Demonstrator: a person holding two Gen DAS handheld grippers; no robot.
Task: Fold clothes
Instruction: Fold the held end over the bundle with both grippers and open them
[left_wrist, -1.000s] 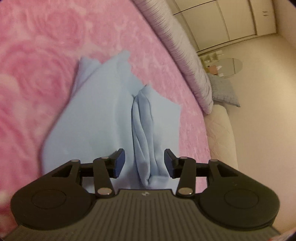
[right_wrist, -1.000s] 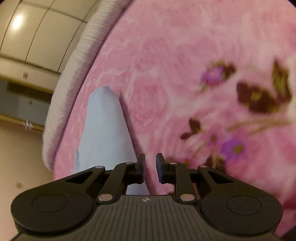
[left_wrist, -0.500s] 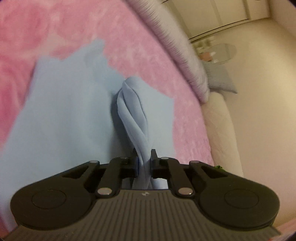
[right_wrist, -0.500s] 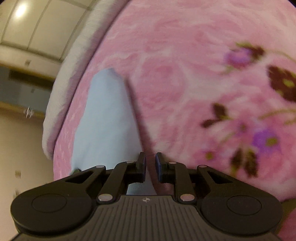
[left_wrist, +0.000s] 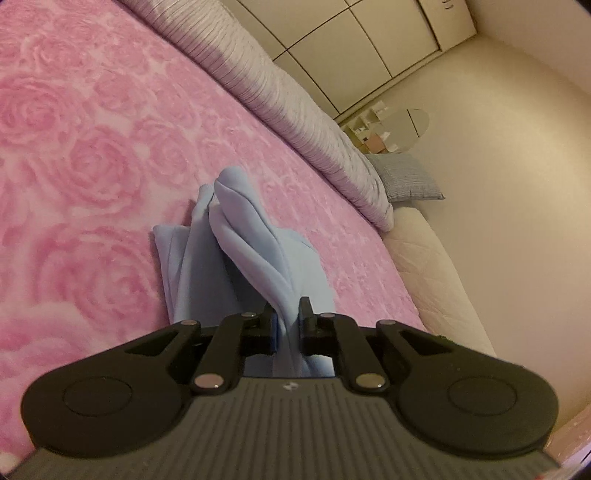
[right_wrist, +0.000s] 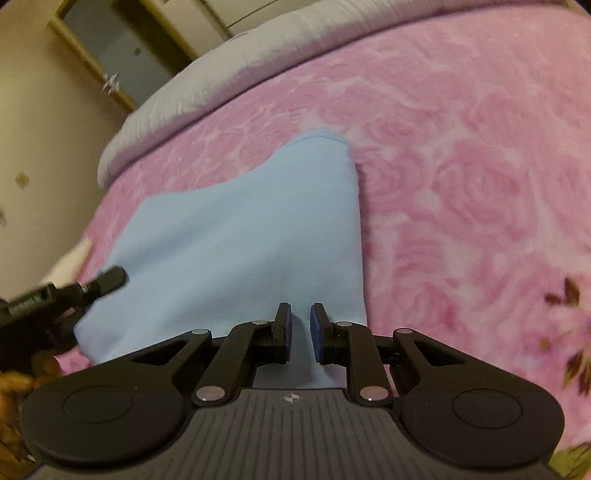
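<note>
Fold begun, not finished: left gripper (left_wrist: 287, 325) clamps a bunched ridge of the blue garment (left_wrist: 255, 251); right gripper (right_wrist: 299, 332) pinches its edge (both above the pink bedspread (left_wrist: 92, 166)).

My feeds are lit by warm, dim indoor light that tints everything yellowish; I can't see its source. The left wrist view is fairly sharp, with a soft shadow beside the blue cloth (left_wrist: 255, 254) on the bed (left_wrist: 92, 155); the right wrist view is smeared, worst at the other claw (right_wrist: 107, 280) at its left edge; both bend strongly, with dark corners.
</note>
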